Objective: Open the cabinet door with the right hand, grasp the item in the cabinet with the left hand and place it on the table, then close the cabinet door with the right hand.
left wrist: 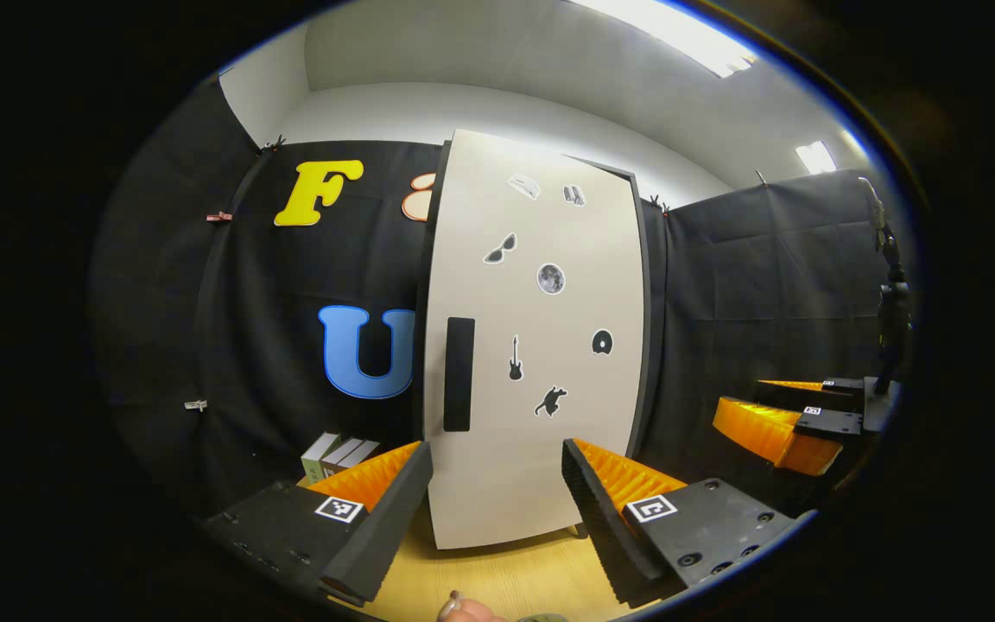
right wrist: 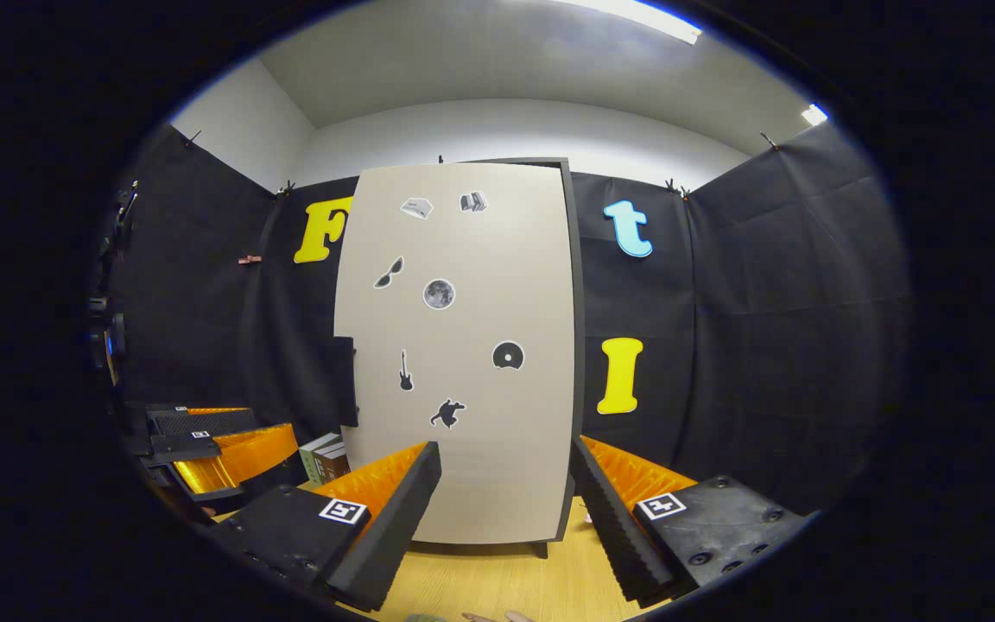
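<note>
Facing the shut cabinet door (right wrist: 463, 363), right gripper (right wrist: 506, 497) hangs wide open and empty, handle (right wrist: 344, 380) ahead to its left, untouched. Left gripper (left wrist: 497, 492) also wide, empty, door straight ahead. Nothing done: opening, retrieving the unseen item, closing all remain.

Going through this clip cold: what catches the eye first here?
The tall pale cabinet door, shut and dotted with small stickers, stands mid-frame on the wooden table. A dark handle runs along its left edge. Both the left gripper and the right gripper hang open before it.
</note>
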`<state>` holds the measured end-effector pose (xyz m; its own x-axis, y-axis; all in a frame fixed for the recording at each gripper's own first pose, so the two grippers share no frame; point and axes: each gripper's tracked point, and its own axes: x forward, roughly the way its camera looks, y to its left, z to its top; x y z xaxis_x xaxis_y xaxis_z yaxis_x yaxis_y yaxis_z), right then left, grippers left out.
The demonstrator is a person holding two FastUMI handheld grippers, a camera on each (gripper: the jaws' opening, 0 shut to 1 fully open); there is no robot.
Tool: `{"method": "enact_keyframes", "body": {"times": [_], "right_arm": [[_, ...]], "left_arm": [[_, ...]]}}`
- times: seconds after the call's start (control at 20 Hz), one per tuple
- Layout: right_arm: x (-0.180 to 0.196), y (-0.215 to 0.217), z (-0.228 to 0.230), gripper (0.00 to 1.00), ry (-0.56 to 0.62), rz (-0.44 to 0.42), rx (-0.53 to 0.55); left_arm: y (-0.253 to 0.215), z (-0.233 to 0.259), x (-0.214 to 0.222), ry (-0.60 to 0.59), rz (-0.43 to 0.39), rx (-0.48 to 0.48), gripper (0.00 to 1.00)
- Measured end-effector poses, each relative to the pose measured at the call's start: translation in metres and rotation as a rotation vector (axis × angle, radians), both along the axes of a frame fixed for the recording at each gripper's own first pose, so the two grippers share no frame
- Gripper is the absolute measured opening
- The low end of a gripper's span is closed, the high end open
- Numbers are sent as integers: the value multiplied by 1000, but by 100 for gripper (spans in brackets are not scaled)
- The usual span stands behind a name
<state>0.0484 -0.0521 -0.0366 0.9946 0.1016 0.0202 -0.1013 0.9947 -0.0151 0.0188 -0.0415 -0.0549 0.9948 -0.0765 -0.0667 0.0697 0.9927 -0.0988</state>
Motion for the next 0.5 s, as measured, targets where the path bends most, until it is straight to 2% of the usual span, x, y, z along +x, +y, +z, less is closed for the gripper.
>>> {"method": "enact_keyframes", "body": {"times": [0.5], "right_arm": [[-2, 7, -6, 97, 18, 24, -21]], "left_arm": [[2, 3, 1, -4, -10, -22, 95]]}}
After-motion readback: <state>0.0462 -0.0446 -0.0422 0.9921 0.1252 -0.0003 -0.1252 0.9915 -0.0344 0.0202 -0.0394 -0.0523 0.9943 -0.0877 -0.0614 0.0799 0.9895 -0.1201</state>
